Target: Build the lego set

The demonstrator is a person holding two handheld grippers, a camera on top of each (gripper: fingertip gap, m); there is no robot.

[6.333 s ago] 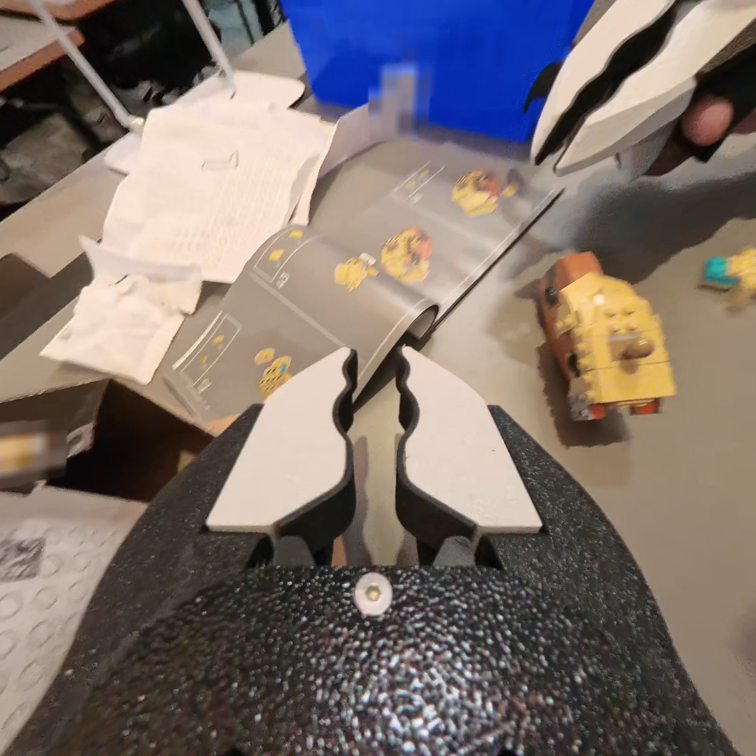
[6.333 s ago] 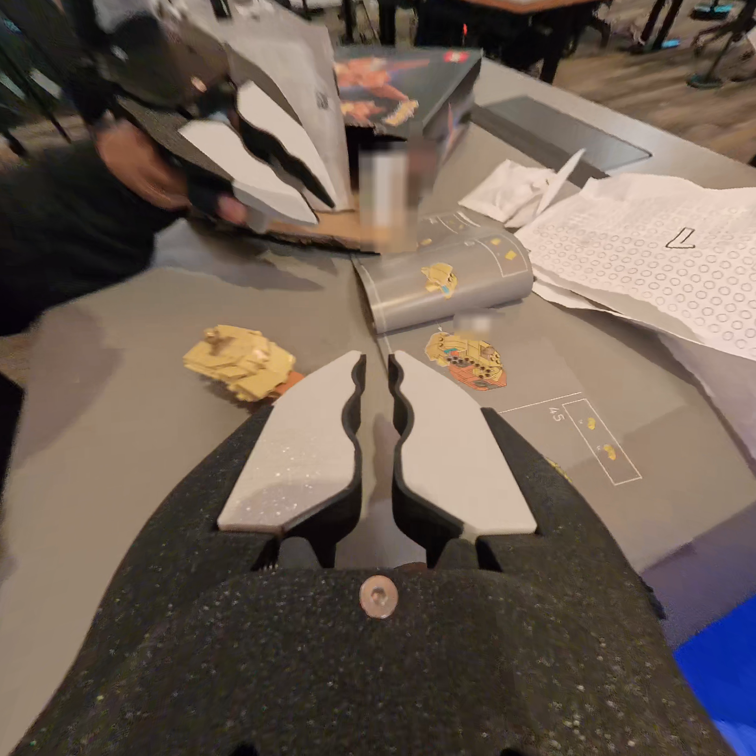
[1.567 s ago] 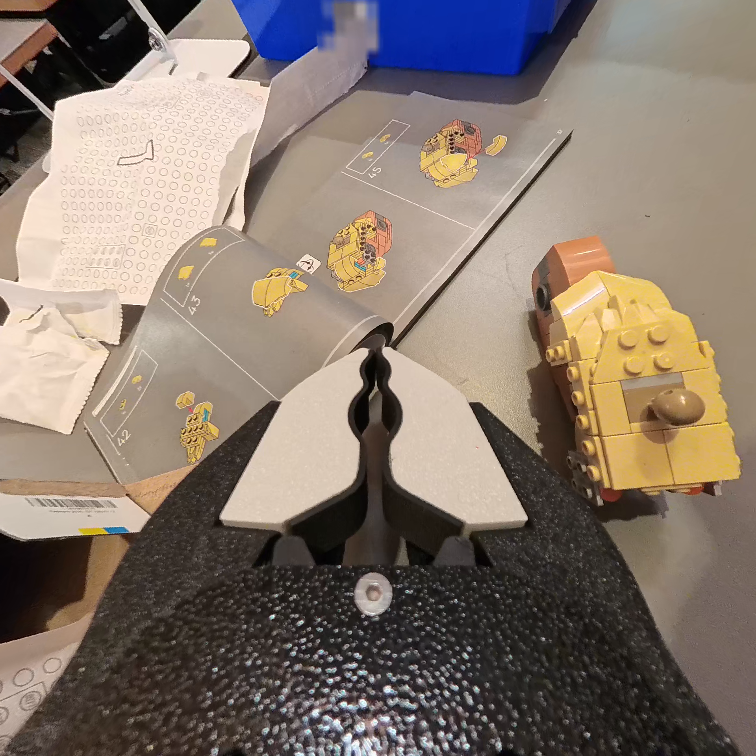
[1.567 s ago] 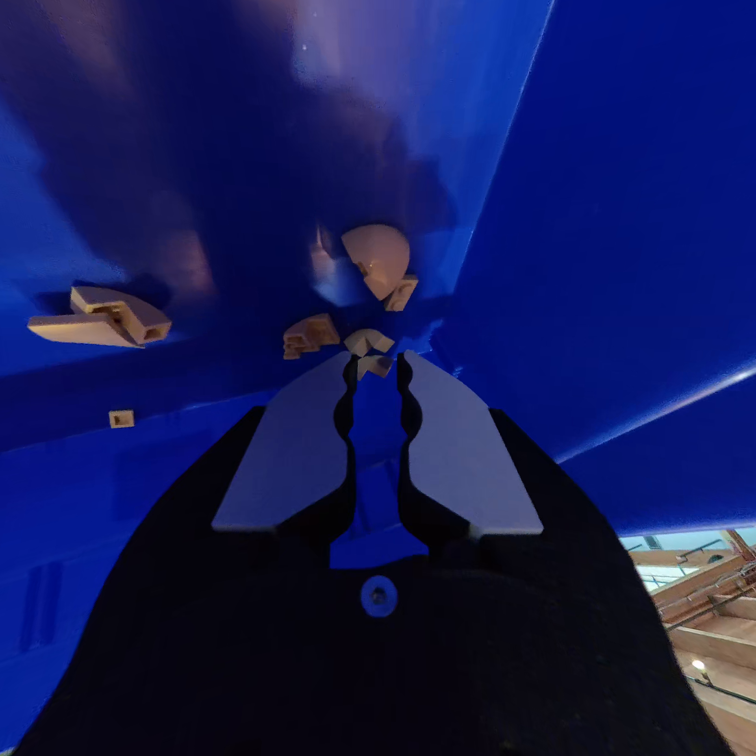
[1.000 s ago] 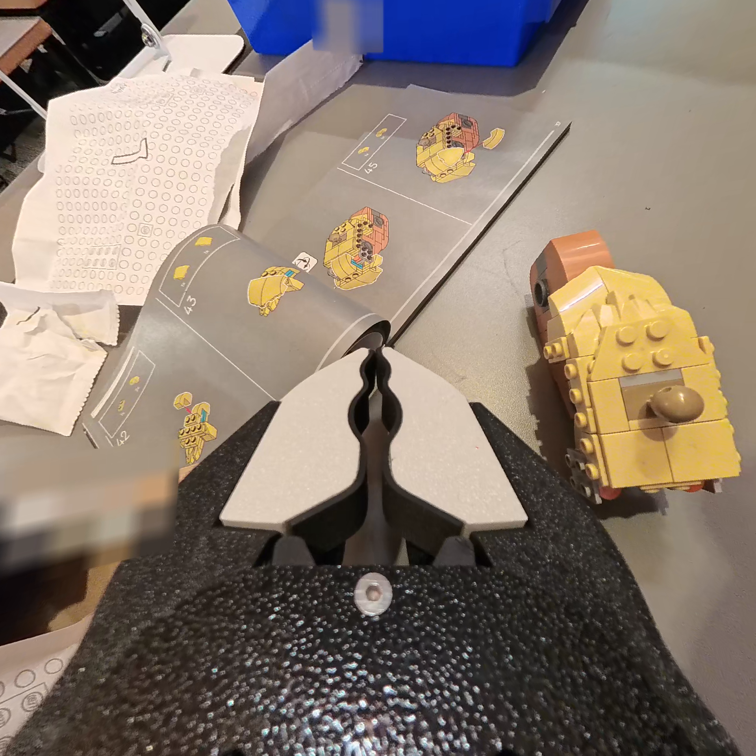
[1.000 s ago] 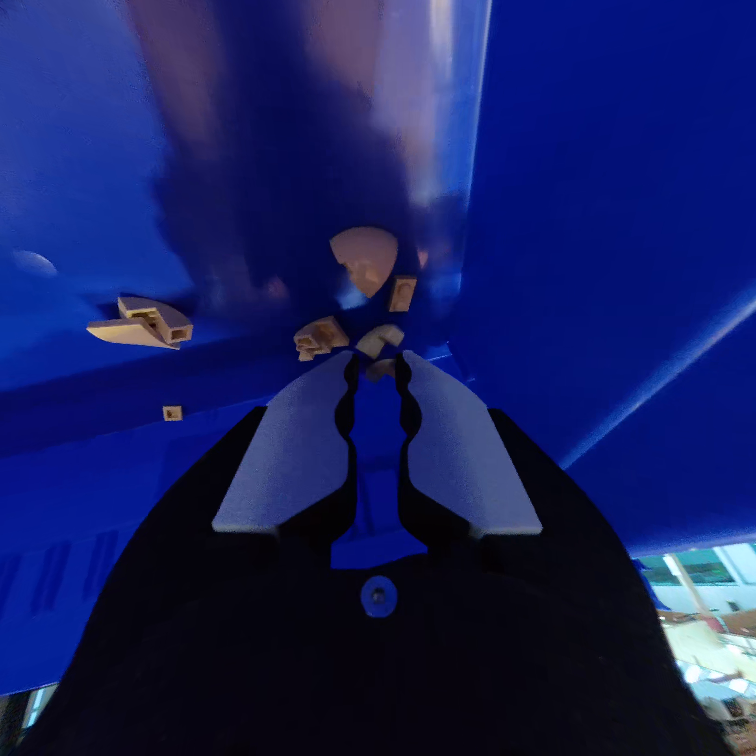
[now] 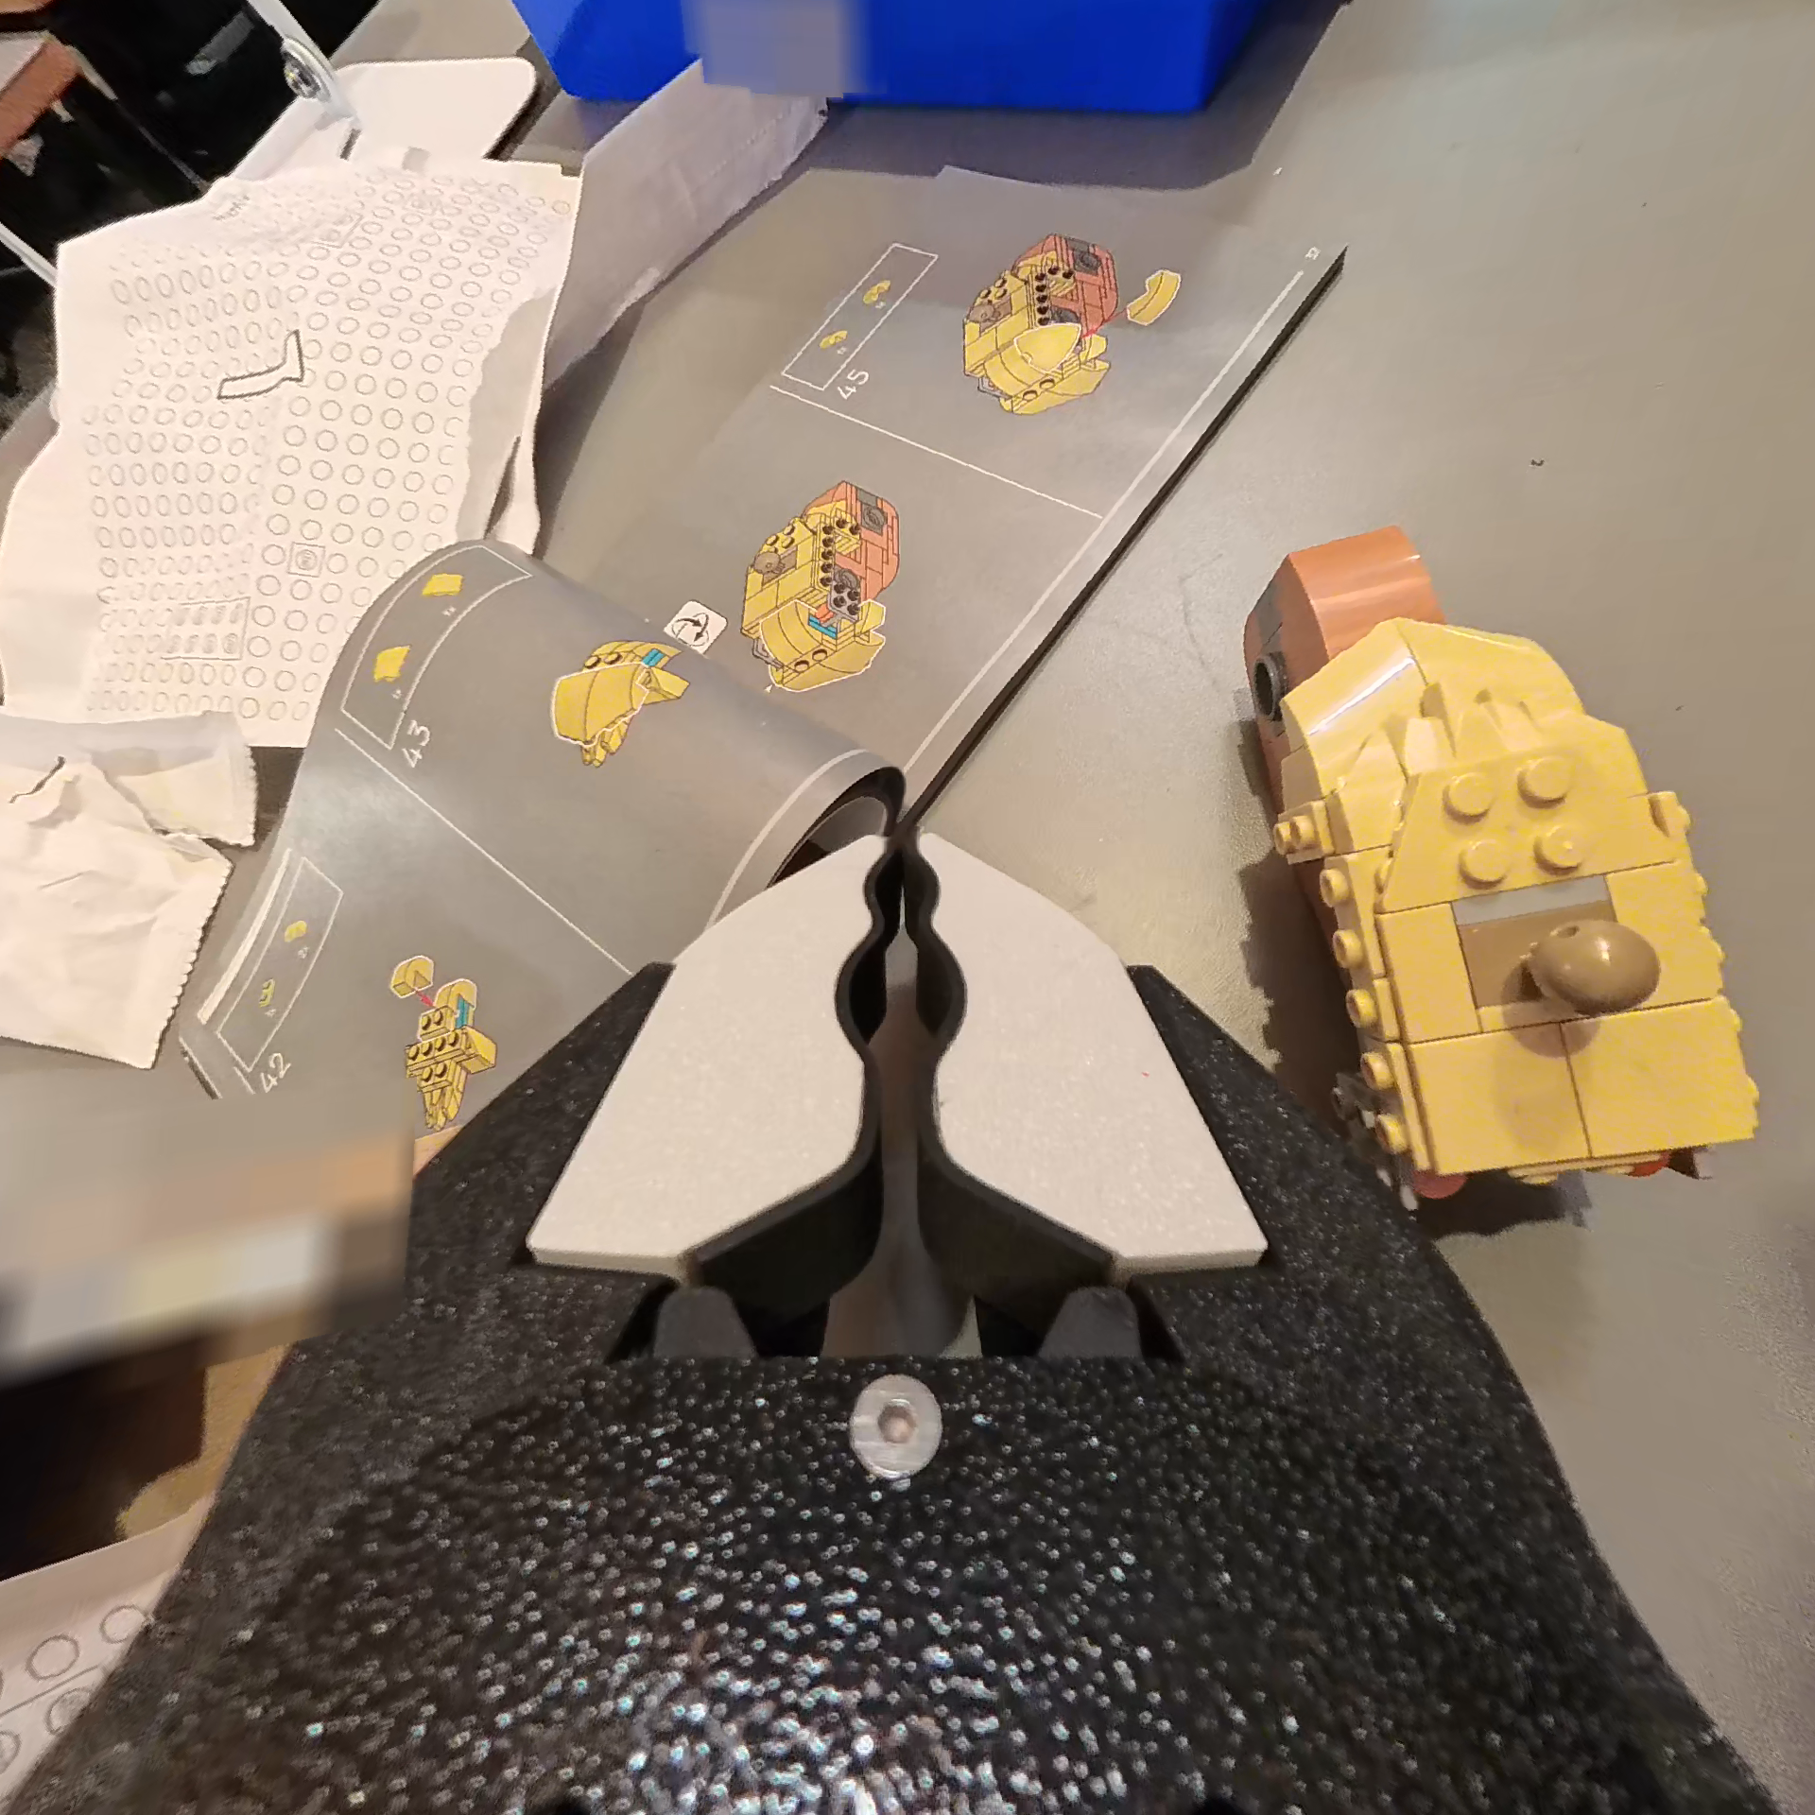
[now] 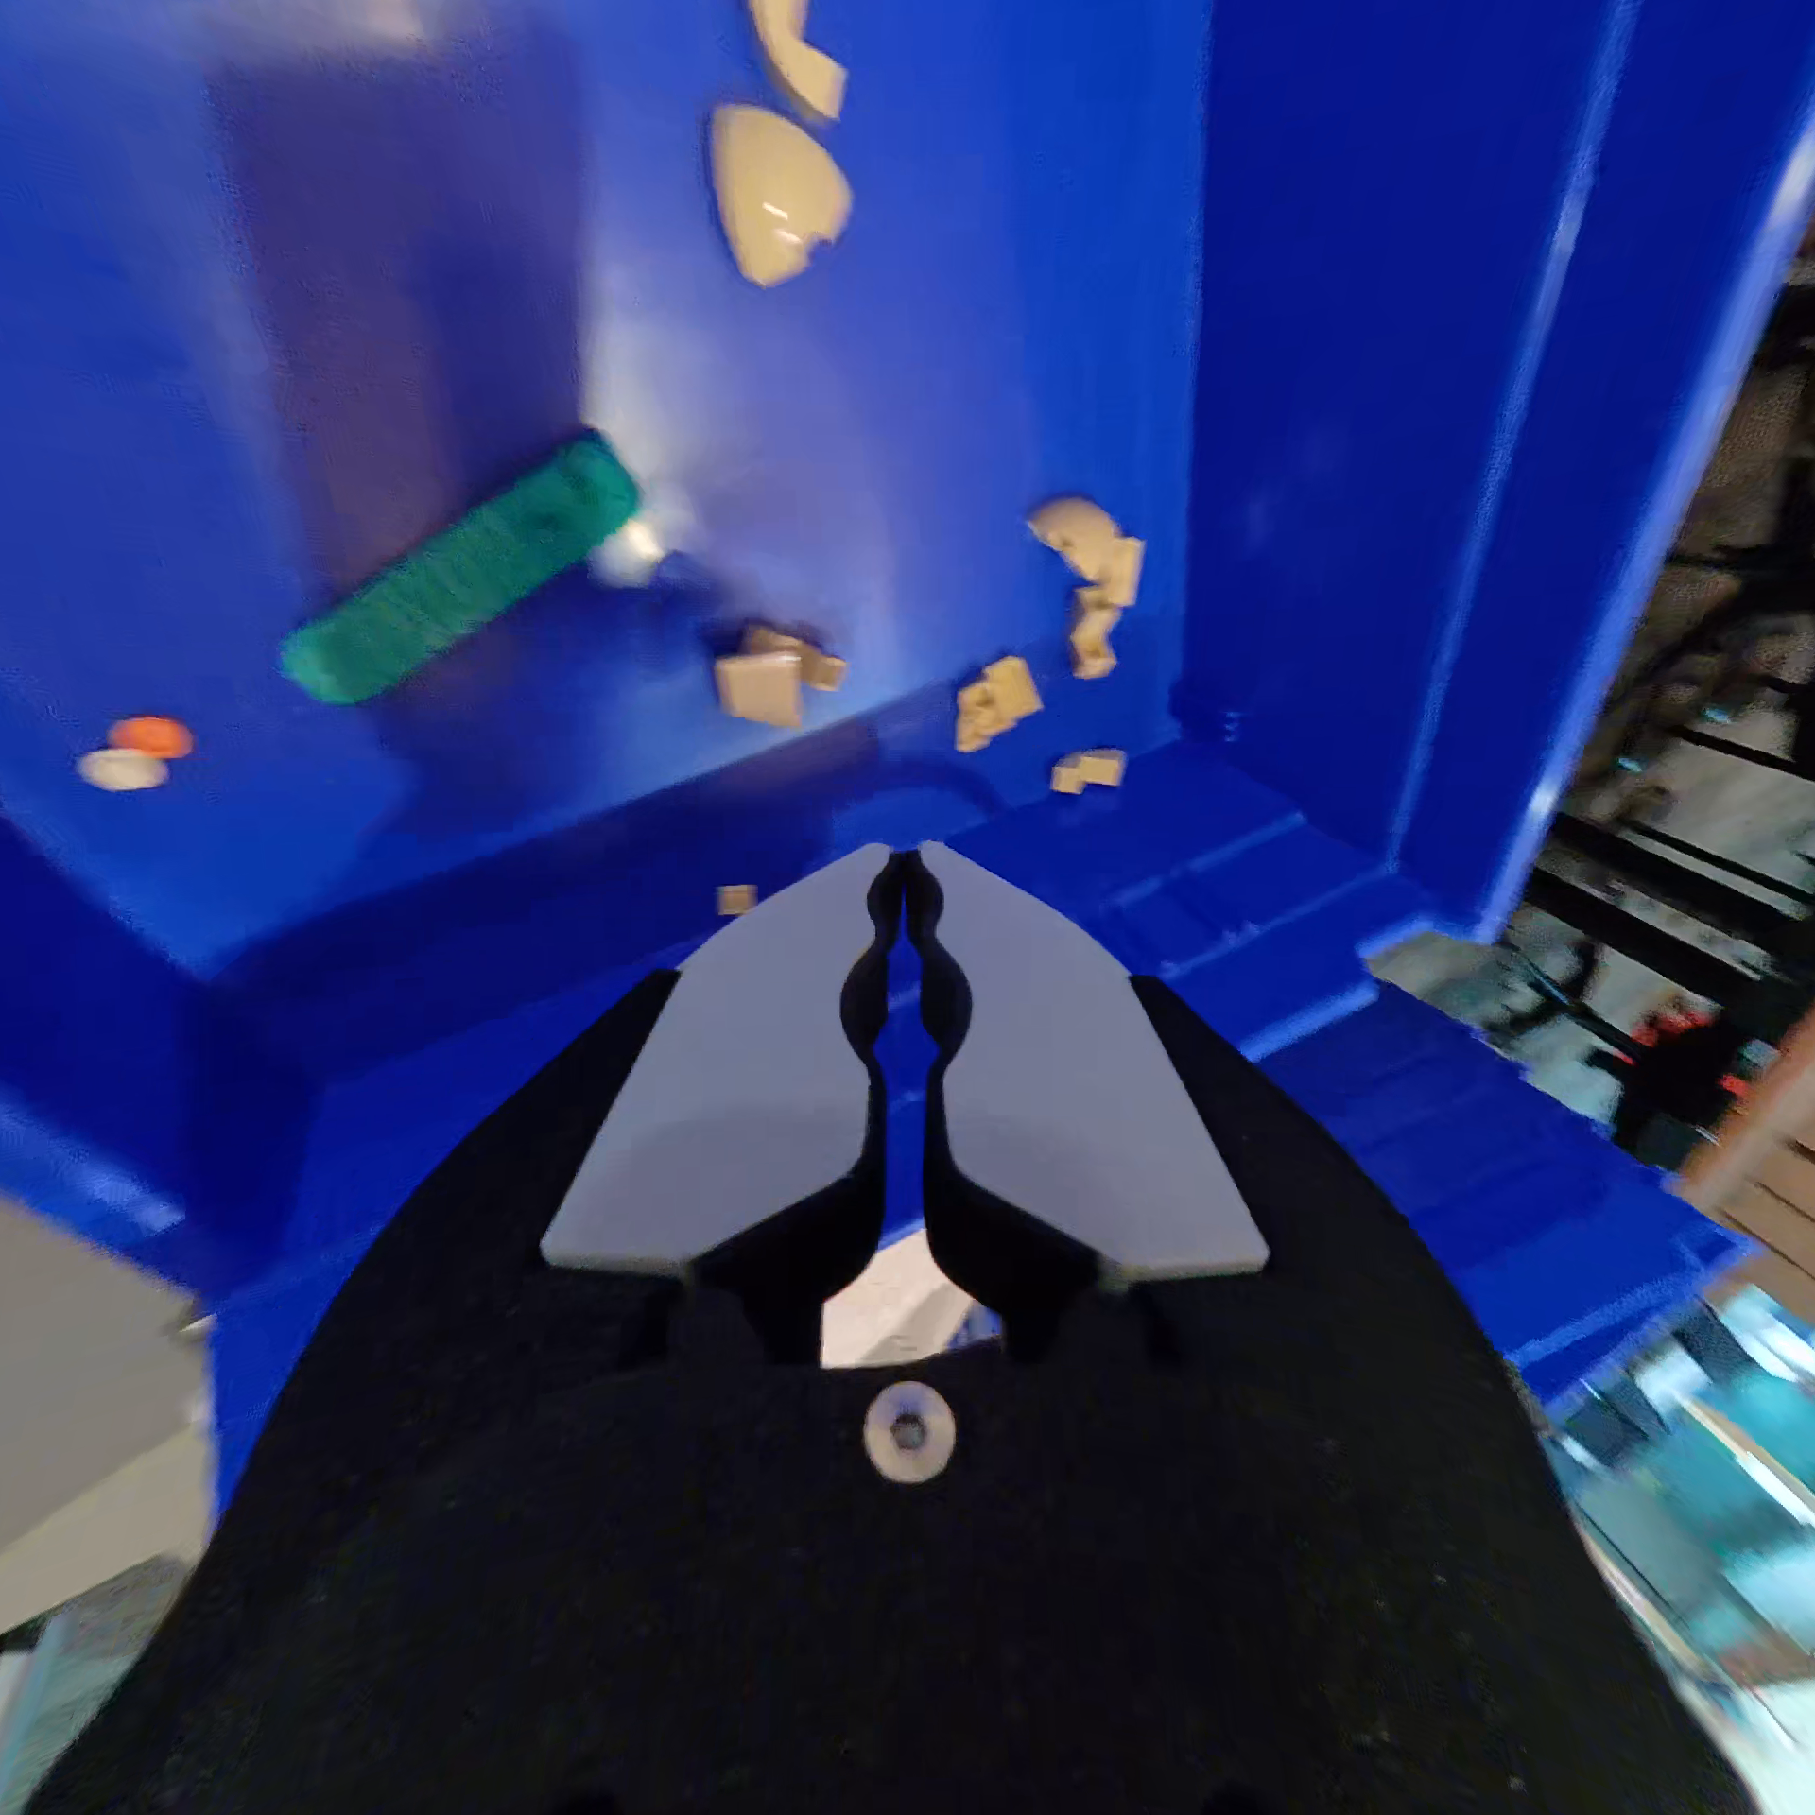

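My left gripper [image 7: 902, 852] is shut, with its tips at the near corner of an open grey instruction booklet [image 7: 884, 471], just past its curled page [image 7: 550, 746]. A tan and brown brick model [image 7: 1532, 943] lies on the grey table [image 7: 1571, 344] to the right of this gripper, apart from it. My right gripper [image 8: 906, 856] is shut inside a blue bin [image 8: 1326, 393]; no piece shows between its tips. Loose tan bricks [image 8: 994, 702] lie beyond it, and a small tan piece [image 8: 737, 899] lies just left of the tips.
The bin also holds a green piece [image 8: 462, 570], a large tan curved piece [image 8: 776, 192] and an orange round piece [image 8: 149, 735]. In the left wrist view, white paper bags [image 7: 285, 432] lie left of the booklet and the blue bin [image 7: 933, 49] stands behind it. Spacing between my two grippers at the tips: around 40 centimeters.
My right gripper's jaws closed where a tan piece sat at their tips, then pulled back in the bin; the view is blurred with motion. The left gripper stays shut and has barely moved.
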